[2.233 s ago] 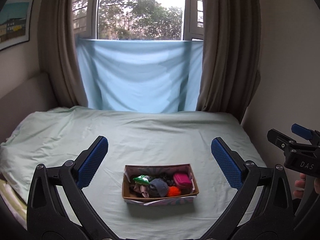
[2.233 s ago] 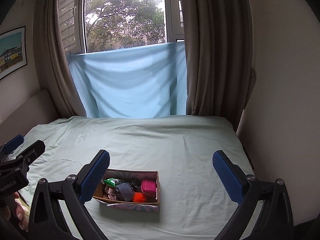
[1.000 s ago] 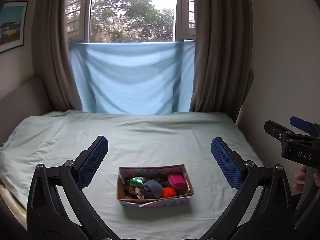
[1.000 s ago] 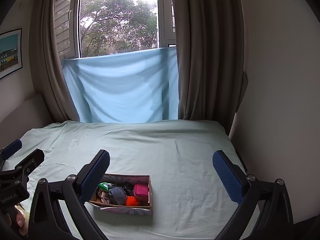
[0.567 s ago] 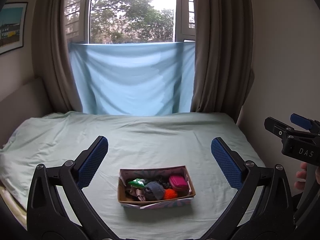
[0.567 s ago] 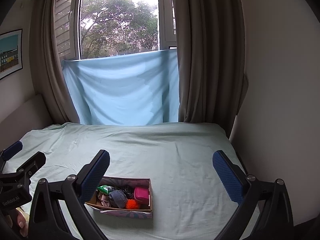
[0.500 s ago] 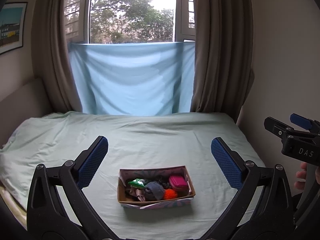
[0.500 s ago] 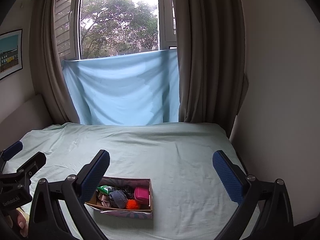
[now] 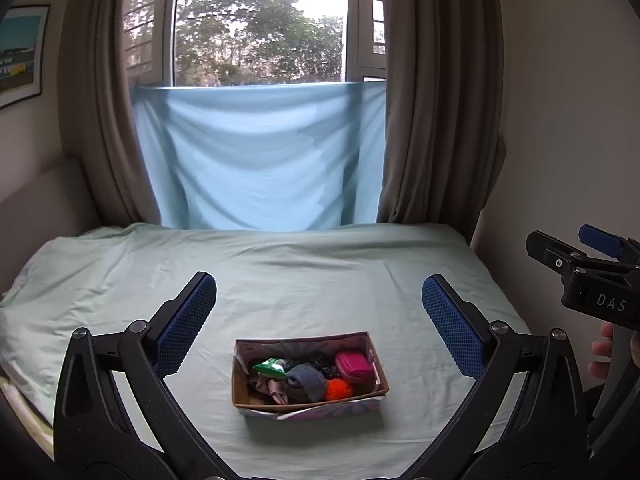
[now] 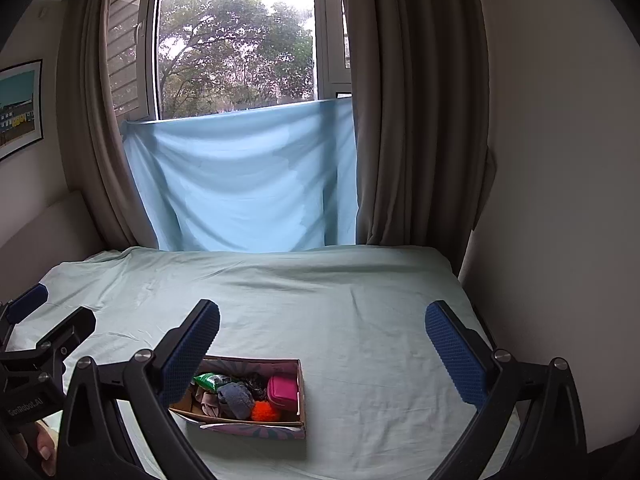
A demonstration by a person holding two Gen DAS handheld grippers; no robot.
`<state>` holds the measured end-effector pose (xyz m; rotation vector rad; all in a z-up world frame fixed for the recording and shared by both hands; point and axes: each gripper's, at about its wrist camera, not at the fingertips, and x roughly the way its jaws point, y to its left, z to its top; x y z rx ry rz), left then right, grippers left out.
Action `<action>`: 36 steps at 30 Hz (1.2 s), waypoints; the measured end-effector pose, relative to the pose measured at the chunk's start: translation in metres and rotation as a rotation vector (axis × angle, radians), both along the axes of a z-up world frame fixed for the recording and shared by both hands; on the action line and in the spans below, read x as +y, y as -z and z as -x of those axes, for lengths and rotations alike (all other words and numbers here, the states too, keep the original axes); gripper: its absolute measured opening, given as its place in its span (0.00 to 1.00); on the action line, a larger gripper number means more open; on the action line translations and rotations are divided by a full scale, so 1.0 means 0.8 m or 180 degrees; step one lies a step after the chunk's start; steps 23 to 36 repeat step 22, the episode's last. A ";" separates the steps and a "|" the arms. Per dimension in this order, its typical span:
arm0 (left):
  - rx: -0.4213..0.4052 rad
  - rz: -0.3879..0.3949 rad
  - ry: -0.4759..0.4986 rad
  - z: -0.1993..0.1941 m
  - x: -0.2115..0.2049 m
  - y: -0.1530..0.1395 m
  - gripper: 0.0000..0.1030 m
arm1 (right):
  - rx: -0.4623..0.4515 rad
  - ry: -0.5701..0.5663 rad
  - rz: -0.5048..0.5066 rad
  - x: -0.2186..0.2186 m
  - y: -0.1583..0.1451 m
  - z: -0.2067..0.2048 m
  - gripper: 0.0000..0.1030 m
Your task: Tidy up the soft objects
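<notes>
Cardboard is forming the shallow box [image 9: 310, 396] that is being carried by the pale green bed [image 9: 320, 272], near its front edge. Soft objects are being held inside it: a green packet [image 9: 274, 366], a grey sock [image 9: 306, 380], an orange pompom [image 9: 338, 389], a pink pouch [image 9: 354, 366] and some beige cloth [image 9: 272, 386]. The left tool [image 9: 318, 324] is being held above and in front of the box with its blue-padded fingers [image 9: 186, 322] spread wide apart and nothing between them; the box is being framed low between them, well apart from both. The right tool [image 10: 322, 350] is likewise being kept wide apart and unloaded, with the box lying below and to its left, partly hidden behind its left finger [image 10: 190, 350]. A light blue sheet [image 9: 260, 156] is being hung across the window [image 9: 260, 20] between brown curtains [image 9: 440, 100].
</notes>
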<state>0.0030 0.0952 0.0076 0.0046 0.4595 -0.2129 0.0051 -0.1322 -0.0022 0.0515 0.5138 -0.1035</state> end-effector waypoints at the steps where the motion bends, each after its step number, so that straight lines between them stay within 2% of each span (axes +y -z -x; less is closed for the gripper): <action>1: 0.0000 -0.0002 -0.0001 -0.001 0.000 0.000 1.00 | 0.0000 0.0008 -0.0003 0.000 0.000 0.000 0.99; 16: -0.0018 -0.0035 -0.0051 -0.012 -0.008 0.007 1.00 | 0.0009 0.0062 -0.0013 -0.002 0.002 -0.005 0.99; 22: 0.0067 -0.0048 -0.0019 -0.024 -0.014 0.022 1.00 | 0.0116 0.0087 -0.0037 -0.006 0.014 -0.017 0.99; 36: 0.0067 -0.0048 -0.0019 -0.024 -0.014 0.022 1.00 | 0.0116 0.0087 -0.0037 -0.006 0.014 -0.017 0.99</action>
